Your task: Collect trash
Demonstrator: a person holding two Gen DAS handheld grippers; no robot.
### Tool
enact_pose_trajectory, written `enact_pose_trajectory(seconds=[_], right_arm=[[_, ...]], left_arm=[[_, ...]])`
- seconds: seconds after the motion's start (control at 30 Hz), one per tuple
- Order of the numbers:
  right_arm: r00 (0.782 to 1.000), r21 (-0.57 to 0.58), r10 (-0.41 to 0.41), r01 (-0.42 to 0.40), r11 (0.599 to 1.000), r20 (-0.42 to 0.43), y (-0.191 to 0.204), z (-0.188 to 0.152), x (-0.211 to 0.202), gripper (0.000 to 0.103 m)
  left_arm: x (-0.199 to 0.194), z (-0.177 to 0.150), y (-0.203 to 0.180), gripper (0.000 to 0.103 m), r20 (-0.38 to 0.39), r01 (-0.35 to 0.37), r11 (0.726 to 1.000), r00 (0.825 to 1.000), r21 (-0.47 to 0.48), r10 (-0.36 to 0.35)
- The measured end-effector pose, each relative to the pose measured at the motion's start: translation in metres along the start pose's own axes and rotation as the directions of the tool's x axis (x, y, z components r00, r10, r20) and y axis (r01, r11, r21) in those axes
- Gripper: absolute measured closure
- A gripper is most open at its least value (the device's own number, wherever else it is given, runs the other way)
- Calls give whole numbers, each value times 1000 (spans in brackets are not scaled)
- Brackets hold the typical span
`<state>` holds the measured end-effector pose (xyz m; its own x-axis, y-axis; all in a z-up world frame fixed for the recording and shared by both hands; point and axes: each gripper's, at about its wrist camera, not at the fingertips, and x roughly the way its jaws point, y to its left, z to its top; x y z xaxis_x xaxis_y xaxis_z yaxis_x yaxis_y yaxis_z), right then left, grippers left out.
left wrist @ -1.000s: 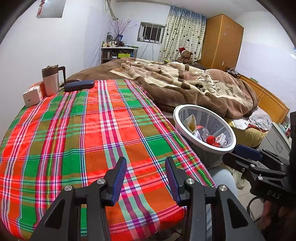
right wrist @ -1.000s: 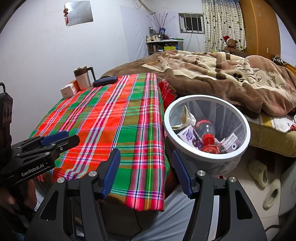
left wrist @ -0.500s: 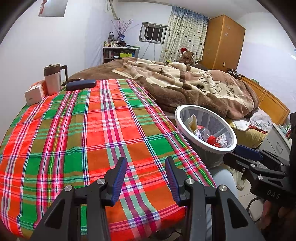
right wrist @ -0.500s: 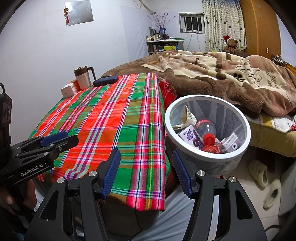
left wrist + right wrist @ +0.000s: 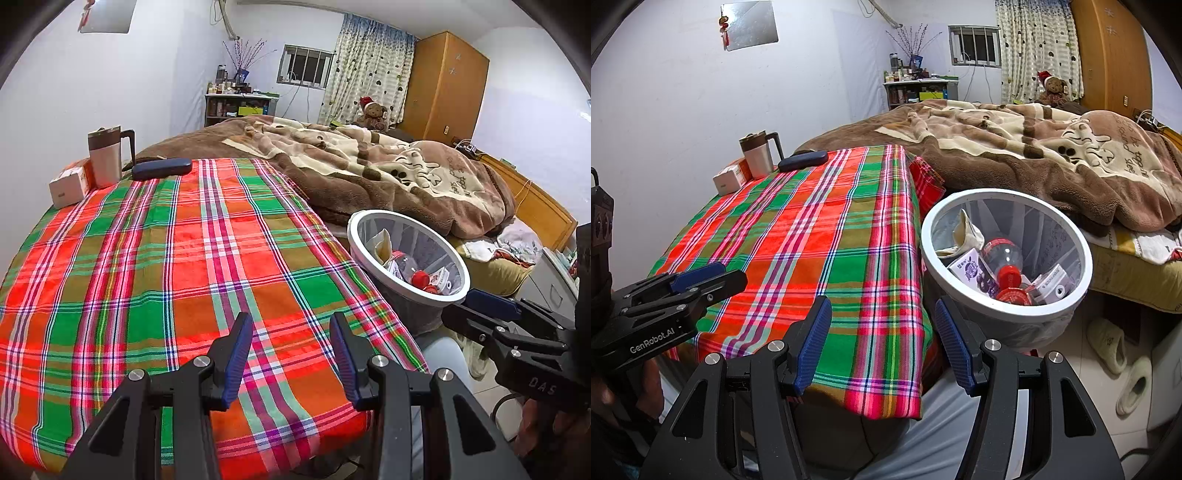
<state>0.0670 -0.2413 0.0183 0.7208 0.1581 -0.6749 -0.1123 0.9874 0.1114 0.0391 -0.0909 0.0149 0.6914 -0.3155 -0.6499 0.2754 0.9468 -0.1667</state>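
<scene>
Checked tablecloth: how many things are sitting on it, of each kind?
Steel mug with brown lid and handle: 1
Dark blue oblong case: 1
White and orange cardboard box: 1
Total: 3

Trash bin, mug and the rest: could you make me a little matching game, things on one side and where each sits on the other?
Things:
1. trash bin
2. mug
3. teddy bear
4. slippers

Places:
A. on the floor tiles
B. far end of the bed
C. beside the table's edge
D. back corner of the plaid tablecloth

Pairs: 1-C, 2-D, 3-B, 4-A
</scene>
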Motion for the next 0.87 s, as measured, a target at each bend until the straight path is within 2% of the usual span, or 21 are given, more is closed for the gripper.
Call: enact_pose_trajectory(seconds=[0.87], right_arm=[[1000,0,0,0,1000,-3,2,-1,1,43]], left_arm=[[4,-3,-1,60,-15,-18,1000,1000,13,18]])
